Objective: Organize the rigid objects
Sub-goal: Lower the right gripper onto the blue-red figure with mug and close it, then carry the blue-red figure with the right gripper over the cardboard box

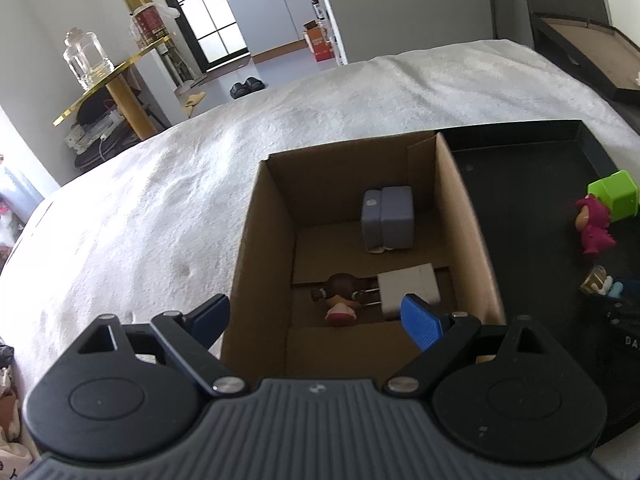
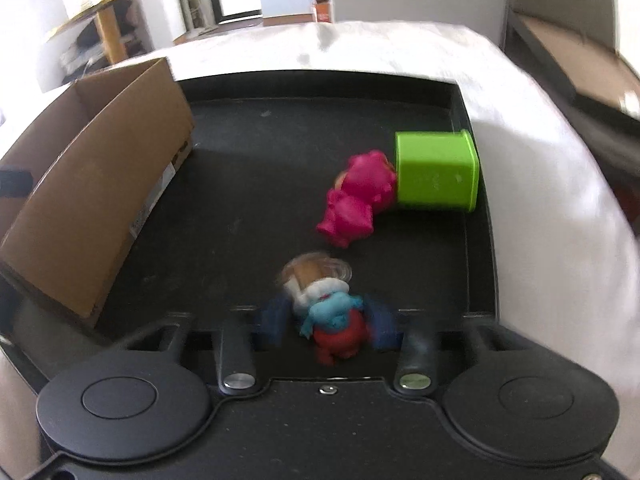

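Right gripper (image 2: pixel 326 322) jaws are gripping a blue figure (image 2: pixel 334 310) beside the box (image 1: pixel 452 216); left gripper (image 1: pixel 316 318) jaws are hanging released; three items are sitting boxed, two waiting.

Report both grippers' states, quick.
Left gripper: open, empty, above the cardboard box.
Right gripper: fingers on either side of the blue-and-red figurine; too blurred to tell if gripped.

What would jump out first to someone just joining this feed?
The bright green cube at the black tray's right wall, with the pink figurine lying against it. Then the right gripper around a blue-and-red figurine, and the cardboard box already holding items.
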Motion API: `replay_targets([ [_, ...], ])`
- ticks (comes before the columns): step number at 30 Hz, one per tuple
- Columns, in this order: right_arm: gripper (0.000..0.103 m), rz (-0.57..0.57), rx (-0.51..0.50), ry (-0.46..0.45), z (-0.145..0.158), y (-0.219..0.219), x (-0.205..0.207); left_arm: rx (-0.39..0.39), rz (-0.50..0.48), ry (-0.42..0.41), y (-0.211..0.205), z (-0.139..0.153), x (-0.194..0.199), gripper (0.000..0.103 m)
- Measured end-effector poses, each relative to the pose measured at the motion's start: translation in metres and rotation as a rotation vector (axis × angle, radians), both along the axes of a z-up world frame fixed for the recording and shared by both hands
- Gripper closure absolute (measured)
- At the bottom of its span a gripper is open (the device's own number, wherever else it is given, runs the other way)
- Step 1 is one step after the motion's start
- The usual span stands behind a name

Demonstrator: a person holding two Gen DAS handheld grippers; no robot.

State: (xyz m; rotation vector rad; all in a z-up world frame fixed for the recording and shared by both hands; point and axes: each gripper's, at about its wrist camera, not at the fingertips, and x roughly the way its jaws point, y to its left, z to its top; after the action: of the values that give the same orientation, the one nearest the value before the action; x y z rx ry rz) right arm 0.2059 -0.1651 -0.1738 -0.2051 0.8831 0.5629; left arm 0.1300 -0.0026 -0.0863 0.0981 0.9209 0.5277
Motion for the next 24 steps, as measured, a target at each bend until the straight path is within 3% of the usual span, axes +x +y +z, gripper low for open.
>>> replay_targets([
  [8,0.066,0.007,0.02,0.008,0.006,-0.003,0.001,-0.017,0.037,0.006,0.007,-0.002,-0.004,0.011],
  [17,0.066,0.034,0.026,-0.056,0.028,0.007,-0.001,-0.047,0.06,-0.017,0.016,-0.002,-0.009,0.011],
  [21,0.066,0.047,0.036,-0.088,0.04,0.016,-0.002,-0.107,0.108,-0.037,0.027,-0.002,-0.014,0.012],
  [24,0.066,0.062,0.037,-0.113,0.049,0.026,-0.002,-0.091,0.133,-0.06,0.032,0.0,-0.018,0.013],
])
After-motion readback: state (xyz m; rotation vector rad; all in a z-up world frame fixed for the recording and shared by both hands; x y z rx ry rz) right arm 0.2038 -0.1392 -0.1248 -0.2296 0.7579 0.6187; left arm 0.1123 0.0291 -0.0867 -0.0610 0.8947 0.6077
